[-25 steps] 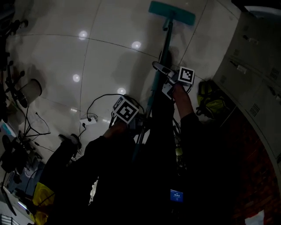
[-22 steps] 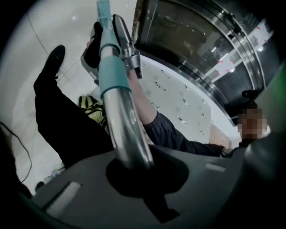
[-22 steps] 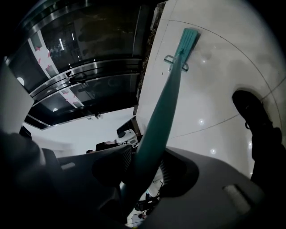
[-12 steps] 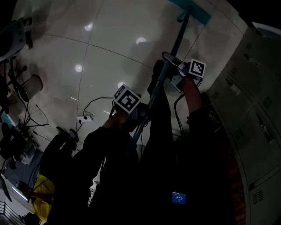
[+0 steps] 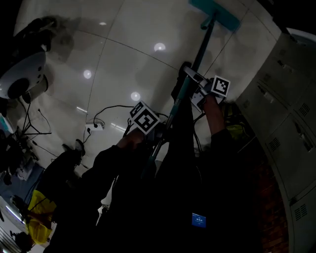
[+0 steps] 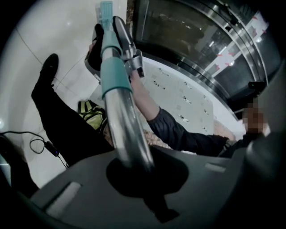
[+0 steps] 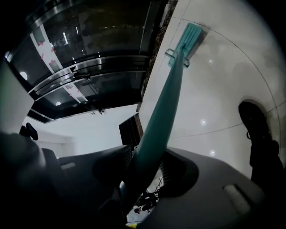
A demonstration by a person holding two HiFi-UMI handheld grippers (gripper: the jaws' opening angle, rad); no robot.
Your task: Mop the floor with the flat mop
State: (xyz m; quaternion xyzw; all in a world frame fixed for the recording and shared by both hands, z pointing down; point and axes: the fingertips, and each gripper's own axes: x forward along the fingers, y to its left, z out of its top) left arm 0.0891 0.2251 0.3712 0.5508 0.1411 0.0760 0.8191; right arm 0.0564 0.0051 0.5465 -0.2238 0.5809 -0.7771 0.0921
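Glossy pale floor tiles (image 5: pixel 123 64) fill the head view, dotted with round reflections of lamps. At 1 o'clock, near the top edge, the teal mop head (image 5: pixel 215 14) lies flat on the floor. Its handle (image 5: pixel 191 79) slants from there toward 6 o'clock, into the dark middle of the frame.

The right gripper (image 7: pixel 134 179) is clamped on the teal stretch of the handle, nearer the mop head. Its own view looks up the shaft to the head at 1 o'clock. The left gripper (image 6: pixel 134 172) is closed round the bare silver part further down the handle (the metal tube fills the notch between its jaws). From its view the teal sleeve begins just beyond, toward 12 o'clock.

A dark shoe (image 7: pixel 252 118) stands on the tiles at 3 o'clock in the right gripper view. In the head view a yellow-green bag (image 5: pixel 236 131) sits just beside the person's right sleeve, at 3 o'clock, against grey lockers (image 5: pixel 291 99) that run down the right edge. At 9 o'clock a black cable (image 5: pixel 111 108) loops to a white power strip (image 5: pixel 96 127). A white rounded device (image 5: pixel 22 74) sits at 10 o'clock.
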